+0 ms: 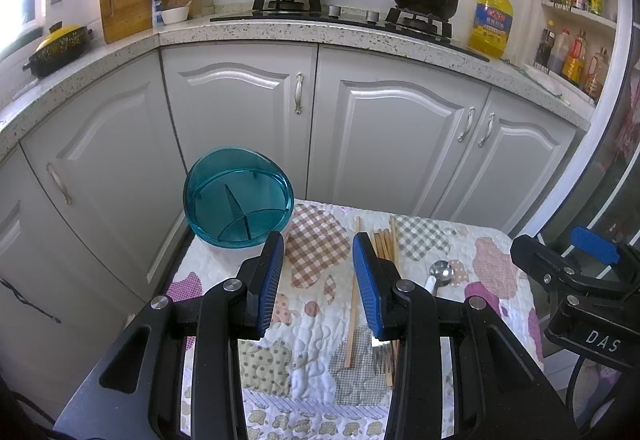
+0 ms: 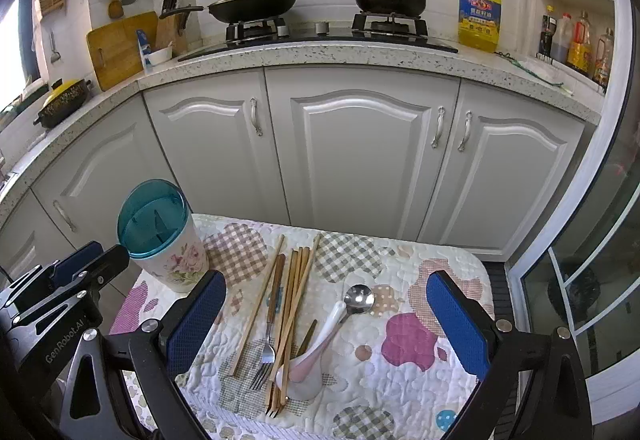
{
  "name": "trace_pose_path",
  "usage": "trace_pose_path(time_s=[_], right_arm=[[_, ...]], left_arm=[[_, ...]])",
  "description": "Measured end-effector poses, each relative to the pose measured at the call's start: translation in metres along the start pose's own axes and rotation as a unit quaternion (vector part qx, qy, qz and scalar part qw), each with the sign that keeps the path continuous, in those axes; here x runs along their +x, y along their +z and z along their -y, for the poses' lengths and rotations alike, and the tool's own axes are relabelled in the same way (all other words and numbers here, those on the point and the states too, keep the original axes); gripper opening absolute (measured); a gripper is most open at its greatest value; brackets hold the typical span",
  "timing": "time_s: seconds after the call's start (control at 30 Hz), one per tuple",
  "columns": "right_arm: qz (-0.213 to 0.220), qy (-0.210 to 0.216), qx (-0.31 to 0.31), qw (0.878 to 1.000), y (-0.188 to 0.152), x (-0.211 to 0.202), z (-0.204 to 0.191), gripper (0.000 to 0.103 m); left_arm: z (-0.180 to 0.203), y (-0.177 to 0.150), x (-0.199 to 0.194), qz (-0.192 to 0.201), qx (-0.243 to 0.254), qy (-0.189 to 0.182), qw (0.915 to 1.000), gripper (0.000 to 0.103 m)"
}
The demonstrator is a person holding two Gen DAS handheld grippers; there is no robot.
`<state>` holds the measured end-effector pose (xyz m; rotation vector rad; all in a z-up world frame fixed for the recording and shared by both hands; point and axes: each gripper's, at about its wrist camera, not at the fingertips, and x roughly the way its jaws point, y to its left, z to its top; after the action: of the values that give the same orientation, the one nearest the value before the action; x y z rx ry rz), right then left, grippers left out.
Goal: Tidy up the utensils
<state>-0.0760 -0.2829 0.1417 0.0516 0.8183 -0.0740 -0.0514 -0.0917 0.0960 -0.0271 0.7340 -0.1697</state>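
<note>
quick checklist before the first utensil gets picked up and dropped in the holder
1. Left gripper open and holding nothing: ok.
2. Right gripper open and holding nothing: ok.
3. Utensil holder upright on the quilted cloth, top open: ok.
4. Holder compartments free of utensils: ok, only dividers show.
5. Chopsticks lying apart from each other: not ok, bundled with the fork.
6. Metal spoon clear to grasp: cannot tell, a white spoon lies beside it.

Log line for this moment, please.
left gripper open, empty | right gripper open, empty | chopsticks, fork, spoons on quilt | holder empty
</note>
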Motion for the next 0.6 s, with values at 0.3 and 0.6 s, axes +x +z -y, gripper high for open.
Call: trace_pose_path(time_s=[0.3, 0.6], right_arm=[[-0.003, 0.001, -0.004, 1.0, -0.0007, 0.0014, -0.0013, 0.1], [-0.006, 0.002, -0.005, 1.0, -0.002, 0.0032, -0.0002, 0.1]], left_arm=[[-0.0007, 0.0006, -0.0005, -0.001, 0.002, -0.001, 1.0, 0.035], [-0.0017, 0.0017, 0.002, -0.007, -0.003, -0.002, 1.0, 0.035]])
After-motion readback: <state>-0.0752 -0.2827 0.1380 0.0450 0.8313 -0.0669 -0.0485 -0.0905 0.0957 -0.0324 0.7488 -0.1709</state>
